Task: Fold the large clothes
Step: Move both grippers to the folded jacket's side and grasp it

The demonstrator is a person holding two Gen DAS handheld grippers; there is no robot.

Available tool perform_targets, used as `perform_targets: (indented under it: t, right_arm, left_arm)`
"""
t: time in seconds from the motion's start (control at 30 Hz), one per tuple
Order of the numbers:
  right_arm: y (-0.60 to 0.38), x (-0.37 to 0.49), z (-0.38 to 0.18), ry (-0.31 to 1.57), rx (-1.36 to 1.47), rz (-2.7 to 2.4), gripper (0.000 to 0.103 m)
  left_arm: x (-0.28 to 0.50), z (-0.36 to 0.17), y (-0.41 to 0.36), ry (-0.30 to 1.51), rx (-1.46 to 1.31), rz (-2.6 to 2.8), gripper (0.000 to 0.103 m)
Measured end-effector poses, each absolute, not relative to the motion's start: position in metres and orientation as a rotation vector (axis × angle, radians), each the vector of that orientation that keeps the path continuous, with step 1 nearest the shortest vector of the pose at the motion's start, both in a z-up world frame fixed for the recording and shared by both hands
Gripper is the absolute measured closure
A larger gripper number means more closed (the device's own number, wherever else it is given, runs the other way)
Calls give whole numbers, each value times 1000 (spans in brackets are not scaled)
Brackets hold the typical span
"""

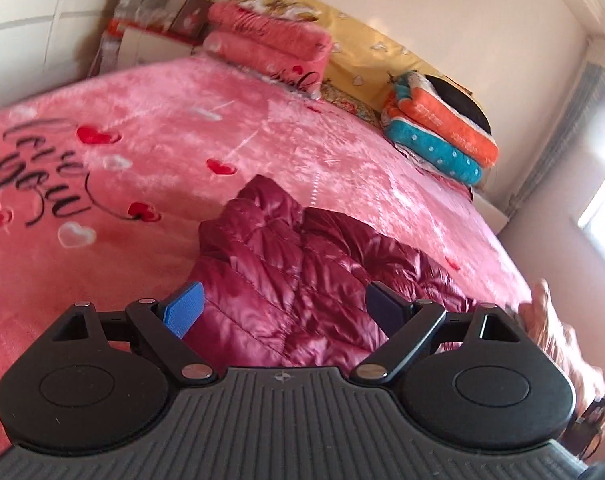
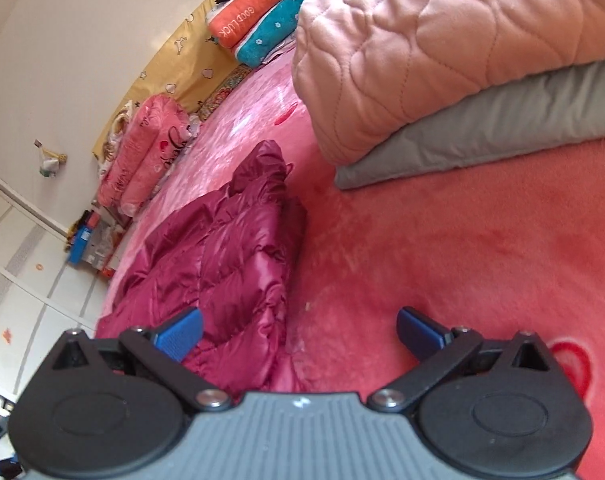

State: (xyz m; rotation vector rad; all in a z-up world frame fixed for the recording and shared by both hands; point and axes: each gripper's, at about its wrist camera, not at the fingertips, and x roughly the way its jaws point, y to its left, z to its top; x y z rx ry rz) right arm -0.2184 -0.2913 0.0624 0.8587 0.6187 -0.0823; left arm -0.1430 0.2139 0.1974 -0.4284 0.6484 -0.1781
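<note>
Maroon, glossy quilted puffer jacket (image 1: 302,276) is seen crumpled at lower centre on the fuzzy pink blanket (image 1: 162,140); left gripper (image 1: 284,310) and right gripper (image 2: 298,330) are spread apart, grasping nothing.

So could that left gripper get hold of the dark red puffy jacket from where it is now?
Probably yes. The left gripper is open, and the jacket lies directly ahead between its fingers on the pink bedspread, with nothing lying on it. A hand sits off to the side, not blocking.
</note>
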Motion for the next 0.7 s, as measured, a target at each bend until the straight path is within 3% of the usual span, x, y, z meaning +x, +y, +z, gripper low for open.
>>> perform_targets:
  t: [0.4, 0.7]
  right_arm:
    - [-287, -165, 51, 627, 922, 98, 0]
    - [-279, -139, 48, 649, 941, 236, 0]
  left_arm:
    - [-35, 152, 268, 792, -730, -315, 0]
    - [33, 105, 246, 956, -649, -353, 0]
